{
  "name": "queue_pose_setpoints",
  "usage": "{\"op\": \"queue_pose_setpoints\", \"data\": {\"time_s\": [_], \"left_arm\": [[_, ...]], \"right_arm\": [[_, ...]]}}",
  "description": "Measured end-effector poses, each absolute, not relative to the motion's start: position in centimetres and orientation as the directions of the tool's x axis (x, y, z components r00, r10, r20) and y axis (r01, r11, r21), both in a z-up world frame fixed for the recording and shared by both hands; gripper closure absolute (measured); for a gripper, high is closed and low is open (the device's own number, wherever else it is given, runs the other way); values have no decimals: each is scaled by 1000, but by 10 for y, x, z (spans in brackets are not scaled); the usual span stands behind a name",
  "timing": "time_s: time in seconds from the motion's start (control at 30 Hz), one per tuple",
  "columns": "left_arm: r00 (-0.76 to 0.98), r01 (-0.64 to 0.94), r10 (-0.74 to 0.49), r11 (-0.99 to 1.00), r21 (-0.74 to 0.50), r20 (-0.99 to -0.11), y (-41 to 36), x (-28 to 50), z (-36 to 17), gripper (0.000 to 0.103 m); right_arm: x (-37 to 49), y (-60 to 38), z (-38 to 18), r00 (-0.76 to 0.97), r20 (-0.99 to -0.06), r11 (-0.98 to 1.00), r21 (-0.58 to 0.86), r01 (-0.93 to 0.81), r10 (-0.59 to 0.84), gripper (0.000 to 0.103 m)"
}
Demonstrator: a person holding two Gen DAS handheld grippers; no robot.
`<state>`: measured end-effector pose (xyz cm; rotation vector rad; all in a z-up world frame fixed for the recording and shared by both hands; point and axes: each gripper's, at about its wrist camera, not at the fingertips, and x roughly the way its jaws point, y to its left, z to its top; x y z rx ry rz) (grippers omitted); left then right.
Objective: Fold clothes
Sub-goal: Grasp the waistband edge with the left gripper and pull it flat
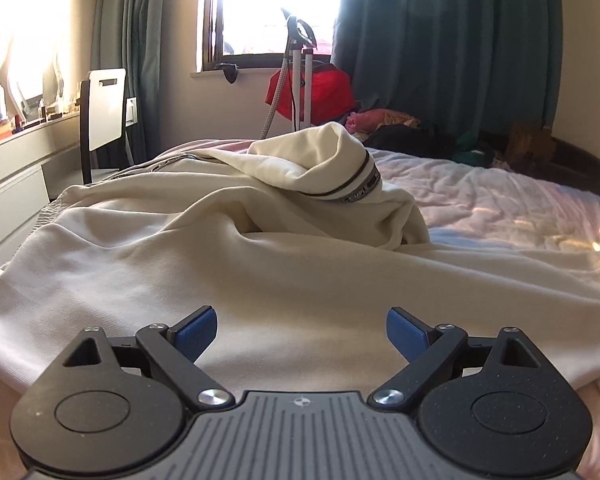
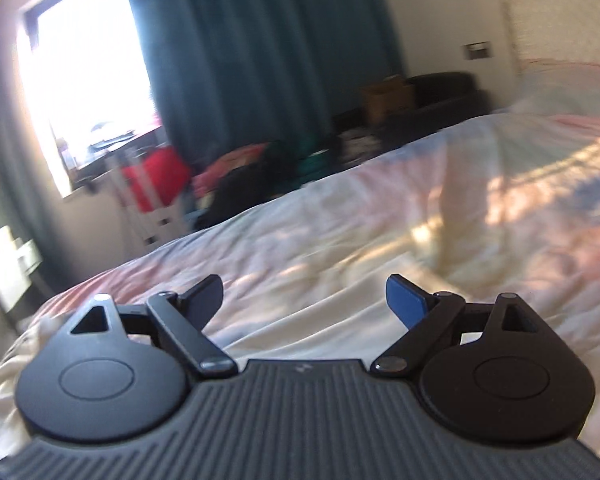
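Note:
A cream sweatshirt (image 1: 188,248) lies spread and rumpled on the bed. One sleeve with a dark-striped cuff (image 1: 364,184) is bunched up toward the far side. My left gripper (image 1: 300,334) hovers low over the near part of the sweatshirt, open, with nothing between its blue pads (image 1: 198,336). In the blurred right wrist view, my right gripper (image 2: 304,300) is open above the pale bedsheet (image 2: 340,232). A strip of cream fabric (image 2: 340,320), its identity unclear, lies just beyond its fingers. Nothing is held.
The bed (image 1: 500,216) has a pale pink, wrinkled sheet. A pile of clothes (image 1: 400,128) and a red bag (image 1: 324,88) lie beyond its far edge, below teal curtains (image 1: 452,40). A chair (image 1: 104,116) and a desk (image 1: 16,160) stand at the left.

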<state>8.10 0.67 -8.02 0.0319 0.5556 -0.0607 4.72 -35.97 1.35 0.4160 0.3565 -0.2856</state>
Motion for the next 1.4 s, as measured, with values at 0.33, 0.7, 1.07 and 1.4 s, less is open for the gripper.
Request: {"op": "queue_pose_setpoints", "data": {"time_s": [0.33, 0.7, 1.07, 1.4], "left_arm": [[900, 187, -117, 974, 129, -421, -47, 109, -67, 9], [859, -72, 171, 974, 217, -483, -173, 318, -69, 8], [744, -186, 405, 890, 417, -531, -173, 411, -105, 85], [860, -31, 172, 957, 288, -481, -213, 385, -31, 95]], "right_arm": [[71, -342, -15, 877, -456, 837, 411, 362, -155, 13], [89, -384, -48, 822, -481, 741, 424, 521, -304, 13], [128, -401, -93, 781, -583, 686, 474, 552, -225, 13], [116, -412, -90, 794, -570, 631, 541, 556, -211, 13]]}}
